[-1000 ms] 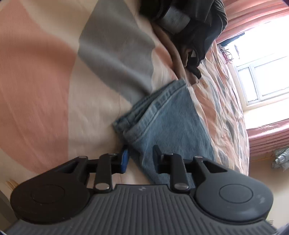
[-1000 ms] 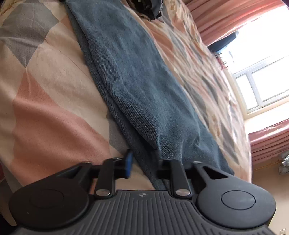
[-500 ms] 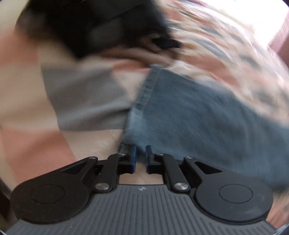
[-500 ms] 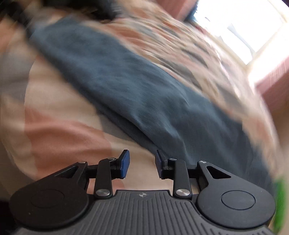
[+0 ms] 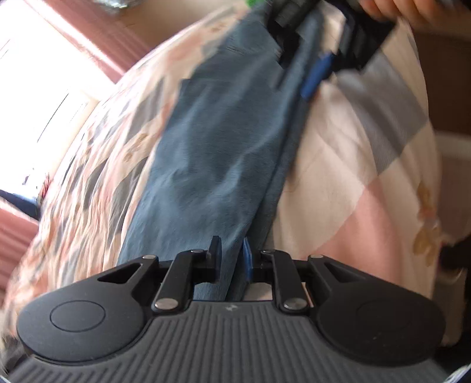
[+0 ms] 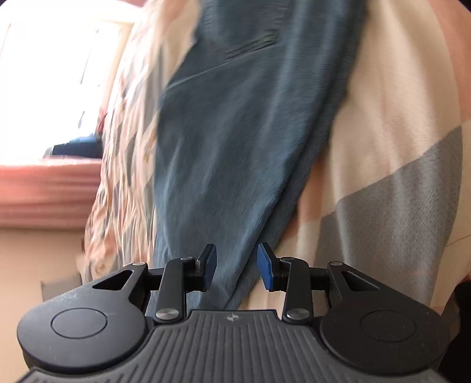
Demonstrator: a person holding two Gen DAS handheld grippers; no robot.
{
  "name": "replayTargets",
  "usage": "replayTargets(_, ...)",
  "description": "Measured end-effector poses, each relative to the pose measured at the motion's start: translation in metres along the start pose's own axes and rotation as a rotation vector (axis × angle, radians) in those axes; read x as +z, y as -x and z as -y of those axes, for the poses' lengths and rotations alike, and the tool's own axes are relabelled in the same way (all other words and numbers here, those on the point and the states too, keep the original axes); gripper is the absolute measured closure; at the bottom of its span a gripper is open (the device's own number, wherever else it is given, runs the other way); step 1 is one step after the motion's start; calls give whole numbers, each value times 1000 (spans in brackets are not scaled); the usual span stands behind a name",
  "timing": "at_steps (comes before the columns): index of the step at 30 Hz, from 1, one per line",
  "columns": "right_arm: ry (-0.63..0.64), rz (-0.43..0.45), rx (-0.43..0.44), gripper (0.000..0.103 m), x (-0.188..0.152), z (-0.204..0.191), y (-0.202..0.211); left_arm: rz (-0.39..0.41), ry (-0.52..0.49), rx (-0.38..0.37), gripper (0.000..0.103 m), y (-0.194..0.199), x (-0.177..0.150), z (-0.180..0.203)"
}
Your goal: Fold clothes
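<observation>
Left wrist view: the left gripper (image 5: 231,257) is seen at the lower centre of the frame, its two fingers drawn close and clenched on one end of the blue jeans (image 5: 212,165).
Jeans, left view: the denim is stretched from the lower centre up to the upper right of the frame, laid over the patterned bedsheet (image 5: 368,165).
Other gripper, left view: the right gripper (image 5: 306,64) is seen at the upper right of the frame, at the far end of the jeans, with a blue pad (image 5: 316,75) beside the cloth; the area is blurred.
Hand: a person's hand (image 5: 391,8) is seen at the top right edge of the frame, on that far gripper.
Right wrist view: the right gripper (image 6: 235,262) is shown at the lower centre, its fingers parted, with a narrow fold of the jeans (image 6: 235,141) running between them; whether the cloth is pinched cannot be told.
Bedsheet, right view: cream, pink and grey patches of the bedsheet (image 6: 391,182) are seen at the right of the frame.
Window: a bright window (image 6: 50,88) is seen at the upper left of the right wrist view, with a pink curtain (image 6: 44,194) below it.
</observation>
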State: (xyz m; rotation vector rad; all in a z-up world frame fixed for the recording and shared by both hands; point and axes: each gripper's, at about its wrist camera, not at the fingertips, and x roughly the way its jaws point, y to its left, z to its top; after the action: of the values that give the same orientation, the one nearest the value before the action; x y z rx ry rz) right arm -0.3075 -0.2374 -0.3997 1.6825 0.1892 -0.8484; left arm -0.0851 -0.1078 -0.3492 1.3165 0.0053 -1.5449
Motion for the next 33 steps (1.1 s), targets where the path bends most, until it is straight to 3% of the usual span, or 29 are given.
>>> replayTargets(8,-122,18,-16,69,19,23,-14,-29,-155,43,87,-22,-1,17)
replayTargets(10,-113,38,-12,93,21,24,-13,-26,-187,47,91,-27,-3,17)
replayTargets(11,-87,52,-8,100,22,21,-10,-18,-182,43,96,-26,-4,13)
replayTargets(14,139,85,-26,101,15,-8,14,20,-110,10,100,-15,-6,-4)
replayTargets(17,252,71,-144,103,7,-5,8,-1,-140,-40,100,-21,-10,3)
replayTargets(21,145,35,-183,100,16,20,-7,-58,-209,-38,102,-42,-12,23)
replayTargets(24,153,31,-146,87,23,18,13,-94,-102,-59,97,-34,-8,9)
replayTargets(25,160,41,-140,85,26,18,23,-114,-69,-64,91,-31,-7,3)
replayTargets(27,156,94,-159,82,40,25,50,-144,-12,-66,89,-23,-6,-8)
replayTargets(31,245,260,-220,81,83,23,100,-154,139,-70,89,-4,7,-34)
replayTargets(33,356,295,-251,81,103,18,108,-121,236,-86,89,1,20,-42)
